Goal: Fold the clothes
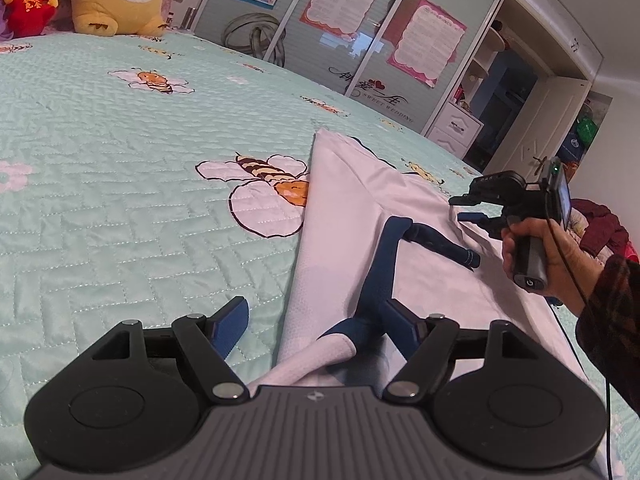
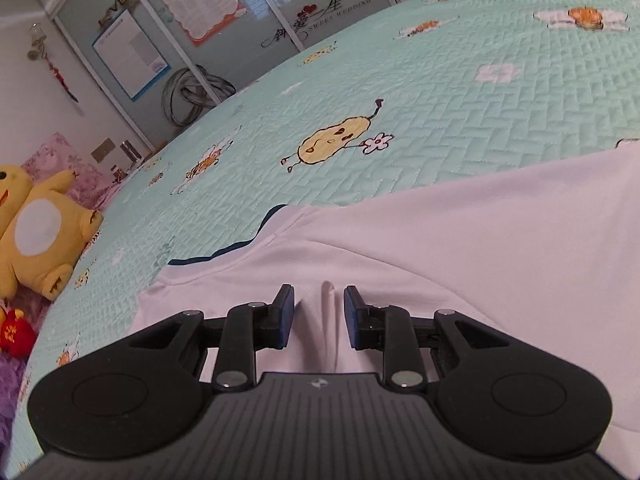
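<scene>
**White garment lying on bed, both grippers over it**

Left gripper is hovering with jaws wide, gripping nothing; the white garment with its navy trim is lying directly beneath and ahead of it on the mint quilted bedspread. Right gripper is sitting low over the garment with jaws narrow, a small fabric ridge rising between the pads, not pinched. A hand is holding the right gripper's handle. Yellow plush toy is sitting far left of it.
</scene>
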The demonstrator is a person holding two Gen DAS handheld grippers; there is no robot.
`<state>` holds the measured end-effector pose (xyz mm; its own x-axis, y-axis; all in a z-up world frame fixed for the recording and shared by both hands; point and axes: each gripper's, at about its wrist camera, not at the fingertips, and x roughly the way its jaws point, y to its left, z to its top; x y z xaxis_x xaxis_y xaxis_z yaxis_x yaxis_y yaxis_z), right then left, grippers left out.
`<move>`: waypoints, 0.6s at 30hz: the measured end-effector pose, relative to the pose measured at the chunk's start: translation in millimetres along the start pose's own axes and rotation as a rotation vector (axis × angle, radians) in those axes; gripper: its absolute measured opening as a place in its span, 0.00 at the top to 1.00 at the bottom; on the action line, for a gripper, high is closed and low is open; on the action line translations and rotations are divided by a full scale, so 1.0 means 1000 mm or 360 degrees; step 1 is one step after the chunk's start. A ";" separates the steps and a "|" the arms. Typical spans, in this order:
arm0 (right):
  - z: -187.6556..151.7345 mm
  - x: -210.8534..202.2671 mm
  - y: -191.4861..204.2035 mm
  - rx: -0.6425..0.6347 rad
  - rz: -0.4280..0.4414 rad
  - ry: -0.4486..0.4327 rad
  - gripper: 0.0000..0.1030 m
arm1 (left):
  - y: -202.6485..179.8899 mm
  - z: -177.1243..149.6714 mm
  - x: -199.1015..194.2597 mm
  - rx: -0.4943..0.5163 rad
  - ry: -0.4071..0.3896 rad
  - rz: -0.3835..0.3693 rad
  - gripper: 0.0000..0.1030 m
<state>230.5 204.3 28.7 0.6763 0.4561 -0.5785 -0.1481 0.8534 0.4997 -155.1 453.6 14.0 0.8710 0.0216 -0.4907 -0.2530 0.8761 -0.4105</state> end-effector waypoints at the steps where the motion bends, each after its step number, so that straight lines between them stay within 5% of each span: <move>1: -0.001 0.000 0.001 -0.0006 -0.0002 0.0003 1.00 | 0.000 0.000 0.000 -0.0001 0.0000 -0.0001 0.24; 8: -0.016 -0.010 0.011 -0.0300 -0.0216 -0.0033 0.97 | 0.003 0.000 -0.001 -0.0011 0.0000 -0.0013 0.24; 12: -0.011 -0.015 0.020 -0.0357 -0.0218 -0.0123 0.74 | 0.003 0.001 0.000 -0.0006 0.0002 -0.0013 0.24; 16: -0.006 -0.017 0.037 -0.0516 -0.0245 -0.0194 0.72 | 0.002 0.000 0.000 0.0003 0.0003 -0.0013 0.23; 18: -0.007 -0.011 0.049 -0.0611 -0.0126 -0.0121 0.72 | 0.002 0.000 0.000 0.0007 0.0003 -0.0012 0.22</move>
<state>211.1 242.8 54.9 0.7456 0.3773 -0.5493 -0.3424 0.9241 0.1700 -155.2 455.1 13.6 0.8723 0.0142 -0.4888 -0.2444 0.8784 -0.4107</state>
